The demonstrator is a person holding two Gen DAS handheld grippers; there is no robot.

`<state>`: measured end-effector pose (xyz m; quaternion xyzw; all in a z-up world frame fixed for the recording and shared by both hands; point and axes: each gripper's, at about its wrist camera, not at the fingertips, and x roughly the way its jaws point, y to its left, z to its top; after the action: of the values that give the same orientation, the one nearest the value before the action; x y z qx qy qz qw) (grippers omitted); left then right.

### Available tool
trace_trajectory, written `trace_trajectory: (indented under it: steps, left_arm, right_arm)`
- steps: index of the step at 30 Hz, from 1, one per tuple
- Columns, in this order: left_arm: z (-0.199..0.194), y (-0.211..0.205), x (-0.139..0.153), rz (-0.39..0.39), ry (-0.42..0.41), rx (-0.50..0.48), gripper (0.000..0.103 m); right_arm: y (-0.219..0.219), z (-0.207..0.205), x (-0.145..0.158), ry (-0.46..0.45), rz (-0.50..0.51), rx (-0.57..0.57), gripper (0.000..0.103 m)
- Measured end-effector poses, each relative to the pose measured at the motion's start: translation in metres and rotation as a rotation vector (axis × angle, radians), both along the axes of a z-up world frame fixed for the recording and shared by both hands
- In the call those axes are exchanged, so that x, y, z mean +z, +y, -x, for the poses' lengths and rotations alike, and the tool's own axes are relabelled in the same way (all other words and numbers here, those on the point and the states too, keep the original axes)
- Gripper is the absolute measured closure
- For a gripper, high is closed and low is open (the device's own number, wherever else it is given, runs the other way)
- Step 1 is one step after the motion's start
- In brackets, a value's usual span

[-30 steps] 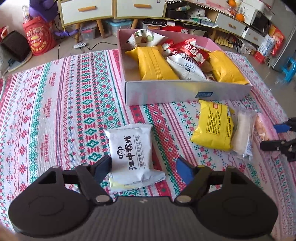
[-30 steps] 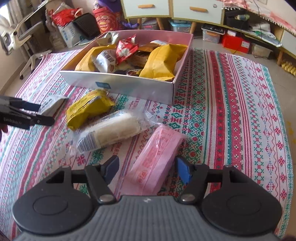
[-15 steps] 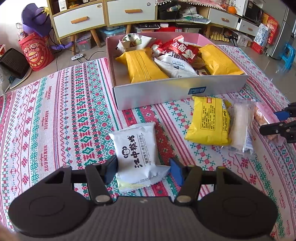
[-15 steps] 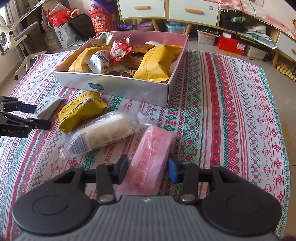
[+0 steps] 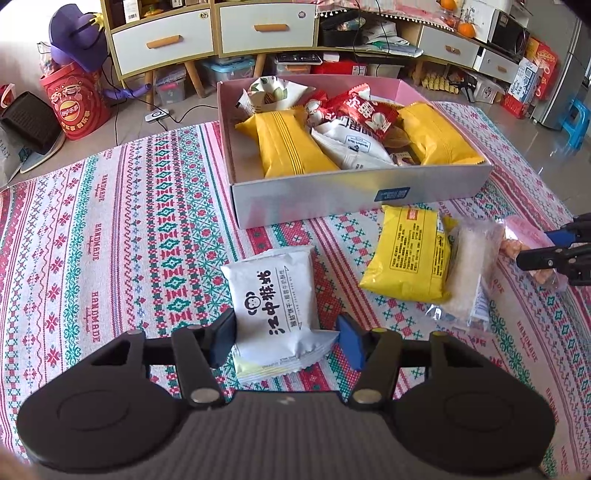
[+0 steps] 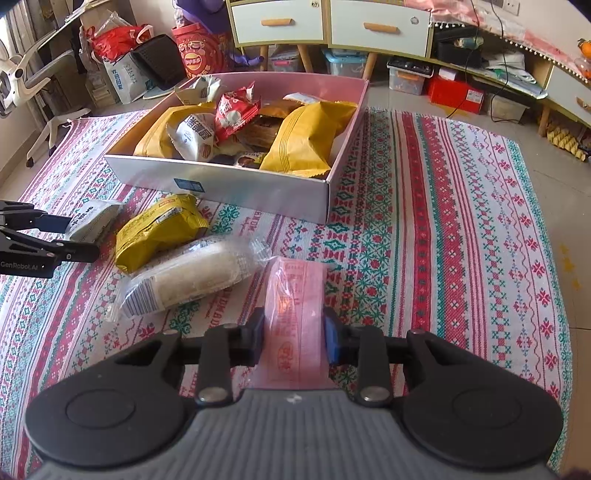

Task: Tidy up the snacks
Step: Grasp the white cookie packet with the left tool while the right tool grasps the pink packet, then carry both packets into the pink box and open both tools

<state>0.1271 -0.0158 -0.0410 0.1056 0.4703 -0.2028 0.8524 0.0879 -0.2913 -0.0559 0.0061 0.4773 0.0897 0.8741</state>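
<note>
A pink box (image 5: 354,195) holding several snack packs stands on a patterned cloth; it also shows in the right wrist view (image 6: 236,186). My left gripper (image 5: 284,341) straddles a white snack pack (image 5: 275,295) with its jaws closed in on the pack's sides. My right gripper (image 6: 295,338) is shut on a pink snack pack (image 6: 295,314) that lies on the cloth. A yellow pack (image 5: 406,258) and a clear pack of pale biscuits (image 5: 469,273) lie between the two grippers, in front of the box.
The patterned cloth (image 5: 110,240) covers the floor around the box. Behind it stand white drawer cabinets (image 5: 214,33), a red snack tub (image 5: 74,99), storage bins and cables. An office chair (image 6: 22,85) stands far left in the right wrist view.
Both grippers have narrowed their jaws. The left closed in around the white pack and the right closed on the pink pack. Both views have tilted up slightly.
</note>
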Motion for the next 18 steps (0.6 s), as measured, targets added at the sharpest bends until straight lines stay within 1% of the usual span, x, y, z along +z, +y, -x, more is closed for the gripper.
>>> trace_trajectory:
  steps: [18]
  left_arm:
    - [0.002,0.008,0.026,0.06,-0.042,0.02,0.038]
  right_arm:
    - [-0.007,0.002,0.028,-0.074,-0.018,-0.03,0.074]
